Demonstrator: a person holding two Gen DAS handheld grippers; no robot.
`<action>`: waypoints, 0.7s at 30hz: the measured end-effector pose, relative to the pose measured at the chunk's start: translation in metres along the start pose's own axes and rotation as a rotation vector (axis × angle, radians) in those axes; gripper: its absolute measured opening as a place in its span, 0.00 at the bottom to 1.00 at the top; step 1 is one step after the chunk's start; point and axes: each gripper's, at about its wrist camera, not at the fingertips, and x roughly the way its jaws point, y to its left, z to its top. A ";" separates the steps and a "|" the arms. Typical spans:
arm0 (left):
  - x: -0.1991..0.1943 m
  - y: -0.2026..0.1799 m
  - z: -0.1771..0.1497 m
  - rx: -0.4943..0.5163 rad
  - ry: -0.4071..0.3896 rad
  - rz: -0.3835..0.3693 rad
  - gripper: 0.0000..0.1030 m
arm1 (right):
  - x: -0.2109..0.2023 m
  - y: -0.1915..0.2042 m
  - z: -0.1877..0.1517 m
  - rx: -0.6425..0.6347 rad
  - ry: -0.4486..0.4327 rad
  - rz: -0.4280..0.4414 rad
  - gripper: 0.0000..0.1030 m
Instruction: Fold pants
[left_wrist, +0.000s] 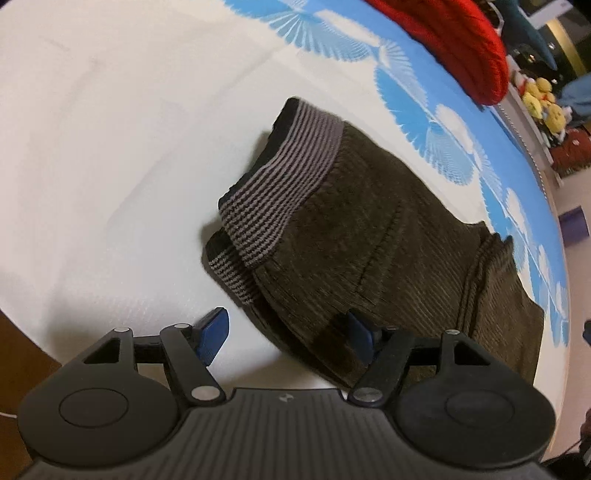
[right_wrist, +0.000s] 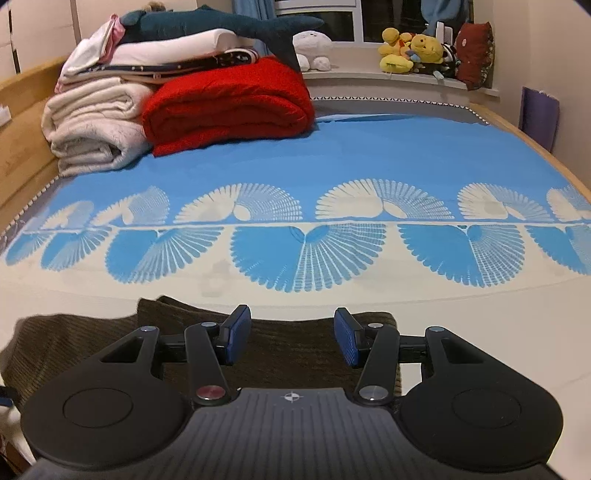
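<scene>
Where the white part of the bedspread (left_wrist: 110, 155) runs along the near edge of the bed, the dark brown corduroy pants (left_wrist: 369, 236) are seen lying folded into a compact bundle, the grey-and-black striped waistband (left_wrist: 280, 195) turned toward the left. Over the near edge of the bundle the left gripper (left_wrist: 288, 336) is held, its jaws spread wide and nothing clasped, one blue pad (left_wrist: 212, 334) over the sheet and the other over the cloth. Above the same pants (right_wrist: 288, 350) the right gripper (right_wrist: 291, 336) is seen, jaws likewise parted and empty. Farther off, a folded red blanket (right_wrist: 229, 107), stacked pale bedding (right_wrist: 92, 125), a plush shark (right_wrist: 207, 26) and yellow soft toys (right_wrist: 413, 51) are visible.
</scene>
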 end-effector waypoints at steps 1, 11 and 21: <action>0.002 0.001 0.001 -0.011 -0.003 -0.004 0.72 | 0.001 0.000 -0.001 -0.012 0.000 -0.011 0.51; 0.007 -0.024 -0.003 -0.022 -0.143 0.098 0.40 | -0.009 -0.017 -0.007 -0.042 -0.005 -0.067 0.51; -0.066 -0.174 -0.032 0.316 -0.472 0.144 0.19 | -0.047 -0.055 -0.009 0.001 -0.053 -0.084 0.51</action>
